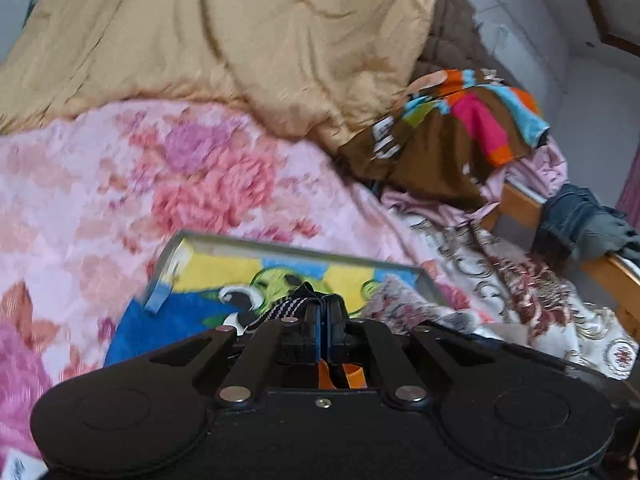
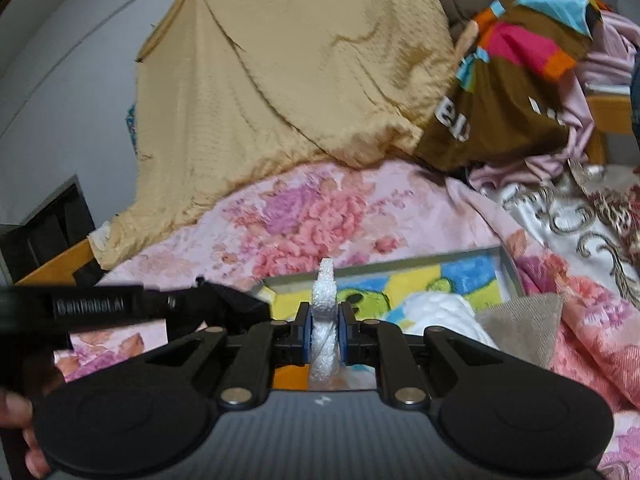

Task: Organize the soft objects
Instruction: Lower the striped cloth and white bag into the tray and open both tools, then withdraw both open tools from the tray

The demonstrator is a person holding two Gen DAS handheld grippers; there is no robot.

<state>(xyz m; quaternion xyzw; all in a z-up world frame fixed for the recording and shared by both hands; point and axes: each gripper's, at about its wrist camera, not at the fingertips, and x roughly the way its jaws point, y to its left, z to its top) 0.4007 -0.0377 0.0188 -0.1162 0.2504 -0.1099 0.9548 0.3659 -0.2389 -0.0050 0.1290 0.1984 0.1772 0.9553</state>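
Two grippers work over a bed heaped with soft things. The left gripper (image 1: 323, 312) has its fingers pressed together, pinching one dark patterned cloth (image 1: 298, 304) whose dotted edge shows just ahead of the tips. The right gripper (image 2: 325, 320) pinches one white fluffy cloth (image 2: 325, 300) that stands up between its pads.

Both hang over one shallow grey tray (image 1: 240, 242) lying near on the pink flowered blanket (image 1: 168, 168). Inside the tray lies one bright towel (image 1: 208, 276) in blue, yellow and green, and in the right wrist view one white bundle (image 2: 436, 312) rests at its right end.

Farther off lie one tan quilt (image 1: 248, 32) and, to its right, one brown cloth with coloured stripes (image 1: 452, 136). One cream sheet with brown scrolls (image 1: 520, 280) spreads at the near right, and one grey garment (image 1: 580, 228) hangs on the wooden bed rail (image 1: 520, 208)
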